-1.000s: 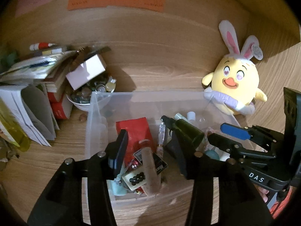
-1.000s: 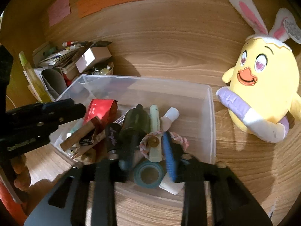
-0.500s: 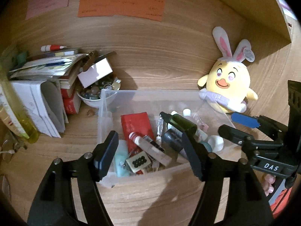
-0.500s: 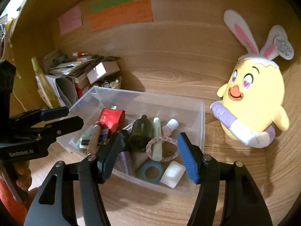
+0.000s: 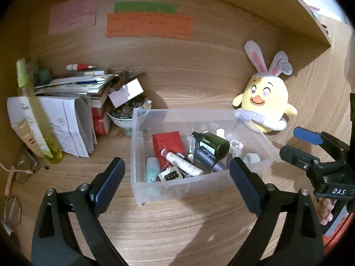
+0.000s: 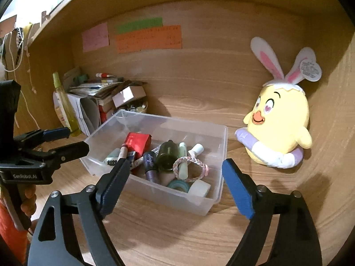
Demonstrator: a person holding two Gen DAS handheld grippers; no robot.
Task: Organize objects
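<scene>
Progress check, going by the left wrist view first: the clear plastic bin [image 5: 184, 186] sits on the wooden desk [image 5: 177, 232] with a pile of small stuff already in it, including a red box [image 5: 168, 143], a dark green bottle [image 5: 216, 143] and a pale tube [image 5: 185, 163]. The left gripper [image 5: 177, 173] hangs in front of the bin's near wall, jaws spread wide with nothing between the pads; they've just been opening. So whatever needed dropping looks dropped.

Right wrist view: same story. The right gripper [image 6: 175, 184] is spread apart too, also freshly opened, empty, hovering near the bin's front corner. You can see a braided bracelet [image 6: 192, 168], a tape roll [image 6: 178, 185] and a white cap thing lying inside.

What's left, I'd guess: the yellow bunny-eared plush [image 6: 279, 126] stands beside the bin, not in it, and the messy stack of papers [image 6: 95, 88] at the back left looks untouched. Feels mostly done for the small items, unless those count.
</scene>
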